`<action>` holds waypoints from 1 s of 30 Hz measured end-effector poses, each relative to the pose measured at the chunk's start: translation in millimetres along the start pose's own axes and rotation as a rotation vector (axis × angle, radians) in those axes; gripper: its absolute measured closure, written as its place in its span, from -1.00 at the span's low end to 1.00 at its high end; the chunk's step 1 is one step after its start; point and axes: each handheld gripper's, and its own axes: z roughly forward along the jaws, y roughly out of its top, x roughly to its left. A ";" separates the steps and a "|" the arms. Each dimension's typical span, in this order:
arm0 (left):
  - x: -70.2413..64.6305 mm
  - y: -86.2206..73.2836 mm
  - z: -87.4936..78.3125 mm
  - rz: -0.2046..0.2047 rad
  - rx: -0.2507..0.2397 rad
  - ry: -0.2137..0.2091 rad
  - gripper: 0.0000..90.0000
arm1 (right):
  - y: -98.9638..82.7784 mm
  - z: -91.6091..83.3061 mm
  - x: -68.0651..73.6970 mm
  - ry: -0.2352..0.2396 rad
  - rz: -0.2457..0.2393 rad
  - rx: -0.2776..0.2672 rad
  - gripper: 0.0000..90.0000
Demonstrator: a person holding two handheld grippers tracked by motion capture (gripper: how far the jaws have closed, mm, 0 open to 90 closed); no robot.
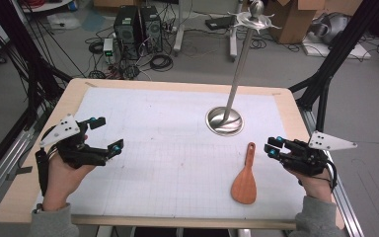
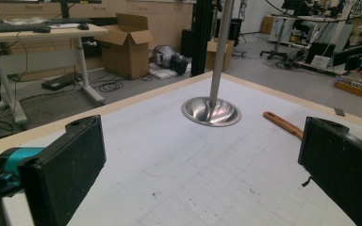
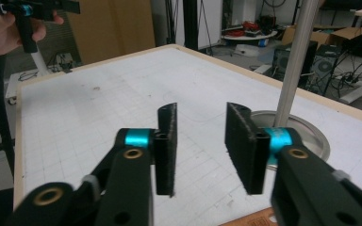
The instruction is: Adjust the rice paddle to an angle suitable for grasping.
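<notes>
While my right gripper hangs lower right, jaws partly open and empty; approach the spatula handle squarely.

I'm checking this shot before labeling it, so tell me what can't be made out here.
- Wooden spatula: in the left gripper view the right-hand jaw hides its blade; the right gripper view's bottom edge cuts off all but a sliver.
- Metal stand: both gripper views cut off its pole top.
- Right gripper: in the high view, too small to judge the gap to the spatula handle.
</notes>
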 end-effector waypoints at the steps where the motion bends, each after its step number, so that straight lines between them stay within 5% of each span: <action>1: -0.3 -0.1 0.5 -0.002 -0.002 0.000 -0.96 | -1.2 0.4 -0.8 -0.001 -0.004 -0.001 0.57; 13: -0.7 -1.3 3.9 -0.001 0.009 -0.006 -0.96 | -18.8 8.3 -11.1 0.047 0.009 0.035 0.98; 22: -1.6 -2.0 6.1 -0.001 0.015 -0.010 -0.96 | -31.2 12.2 -18.6 0.030 0.031 0.064 0.98; 26: -1.6 -2.8 7.1 -0.003 0.018 -0.009 -0.96 | -40.7 14.9 -26.7 0.011 0.118 0.085 0.98; 30: -1.7 -3.0 7.5 -0.003 0.019 -0.008 -0.96 | -47.2 17.9 -29.3 -0.008 0.113 0.108 0.98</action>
